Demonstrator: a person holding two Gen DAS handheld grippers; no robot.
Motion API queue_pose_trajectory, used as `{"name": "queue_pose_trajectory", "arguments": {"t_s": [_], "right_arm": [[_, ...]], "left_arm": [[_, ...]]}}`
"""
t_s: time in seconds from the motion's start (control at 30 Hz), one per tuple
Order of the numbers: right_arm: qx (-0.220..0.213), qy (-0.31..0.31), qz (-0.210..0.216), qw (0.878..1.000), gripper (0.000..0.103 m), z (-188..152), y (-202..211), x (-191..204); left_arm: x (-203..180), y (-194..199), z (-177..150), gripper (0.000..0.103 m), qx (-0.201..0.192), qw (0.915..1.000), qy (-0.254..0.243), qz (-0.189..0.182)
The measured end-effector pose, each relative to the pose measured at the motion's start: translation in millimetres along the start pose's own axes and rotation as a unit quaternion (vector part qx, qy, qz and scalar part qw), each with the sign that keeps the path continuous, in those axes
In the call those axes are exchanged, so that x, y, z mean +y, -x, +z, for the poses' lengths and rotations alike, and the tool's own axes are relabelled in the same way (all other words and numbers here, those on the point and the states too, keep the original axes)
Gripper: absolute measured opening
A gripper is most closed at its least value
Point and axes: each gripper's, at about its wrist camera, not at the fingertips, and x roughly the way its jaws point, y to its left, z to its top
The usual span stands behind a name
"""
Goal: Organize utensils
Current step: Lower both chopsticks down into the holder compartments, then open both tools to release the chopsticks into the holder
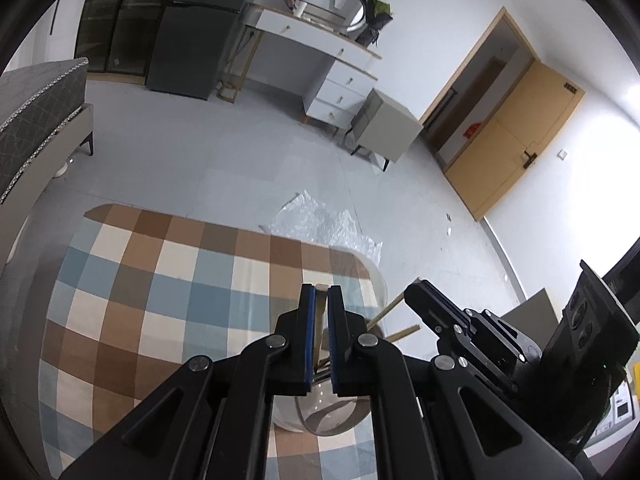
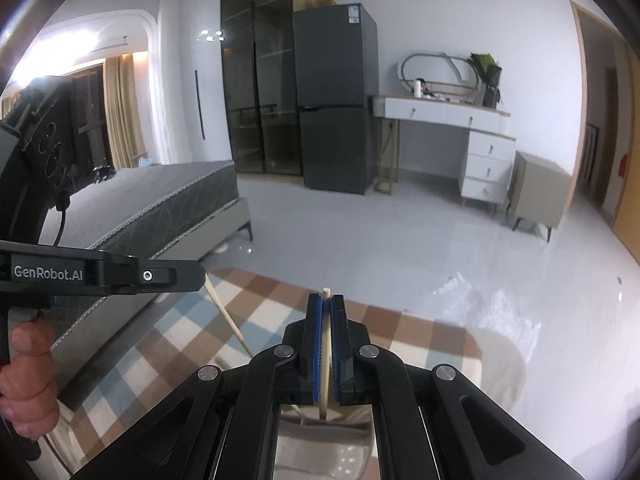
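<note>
My left gripper is shut on a pale wooden chopstick. It hangs over a shiny metal holder that stands on the checked tablecloth. Dark utensil handles show inside the holder. To its right, my right gripper grips another chopstick that slants down toward the holder. In the right wrist view, my right gripper is shut on that chopstick above the holder. At the left, my left gripper holds its chopstick. A person's hand holds the left gripper's handle.
A second stick end pokes out below the right gripper. Past the table's far edge, a clear plastic sheet lies on the grey floor. A bed, a dark fridge, a white dresser and a nightstand stand around the room.
</note>
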Motion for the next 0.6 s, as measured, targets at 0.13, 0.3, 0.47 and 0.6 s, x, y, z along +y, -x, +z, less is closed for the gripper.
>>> {"name": "queue_pose_trajectory", "arguments": {"t_s": [0.13, 0.3, 0.47, 0.6], "right_arm": [[0.021, -0.019, 0.004, 1.000, 0.003, -8.2, -4.7, -8.2], [0.038, -0.041, -0.004, 0.998, 0.006, -17.4, -3.3, -16.4], [0.028, -0.073, -0.016, 0.997, 0.006, -20.8, 14.2, -26.9], [0.020, -0.089, -0.022, 0.996, 0.015, -21.7, 29.5, -27.6]], "left_arm": [[1.6, -11.7, -5.1, 0.001, 0.041, 0.9991, 0.008, -0.004], [0.3, -13.4, -6.8, 0.004, 0.068, 0.9976, 0.009, 0.003], [4.9, 6.2, -5.7, 0.044, 0.047, 0.9984, 0.030, 0.008], [4.3, 21.8, -7.9, 0.048, 0.033, 0.9987, 0.027, 0.029]]}}
